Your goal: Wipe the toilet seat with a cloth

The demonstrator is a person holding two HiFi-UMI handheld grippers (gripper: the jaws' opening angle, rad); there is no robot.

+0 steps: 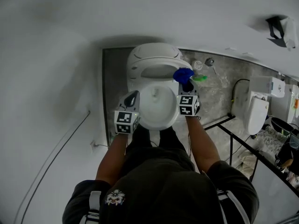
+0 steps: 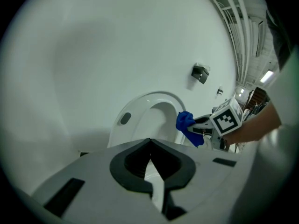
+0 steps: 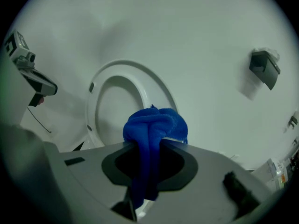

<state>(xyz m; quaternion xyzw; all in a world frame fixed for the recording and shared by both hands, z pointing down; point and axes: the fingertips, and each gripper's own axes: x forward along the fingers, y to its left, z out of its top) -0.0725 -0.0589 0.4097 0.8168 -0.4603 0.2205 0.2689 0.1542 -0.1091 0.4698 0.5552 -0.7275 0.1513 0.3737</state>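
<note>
While a person point(image 1: 159, 185) in a dark shirt stands over a white toilet bowl point(image 1: 159, 108), the right gripper point(image 3: 149, 146) is clamped on a blue cloth point(image 3: 154, 127), its jaws pinching the middle of the fabric. Bright royal blue and plush like microfibre, the cloth is bunched into a soft, folded knot ahead of the jaws, with a narrower tail hanging down between them. It sits at the right side of the toilet seat point(image 3: 152, 85), a glossy white oval ring standing raised against the pale wall; whether fabric and seat touch cannot be told. The left gripper point(image 2: 150, 141) hovers at the bowl's left rim, its jaws pressed together on nothing. Each gripper carries a cube point(image 1: 187, 105) faced with black-and-white square markers, and a pale emblem point(image 1: 115, 197) on the back of the shirt is too small to read. A dark holder point(image 3: 264, 66) is fixed to the wall off to the right, and a second white toilet point(image 1: 257, 111) stands well apart on the grey stone-look floor point(image 1: 219, 92).
</note>
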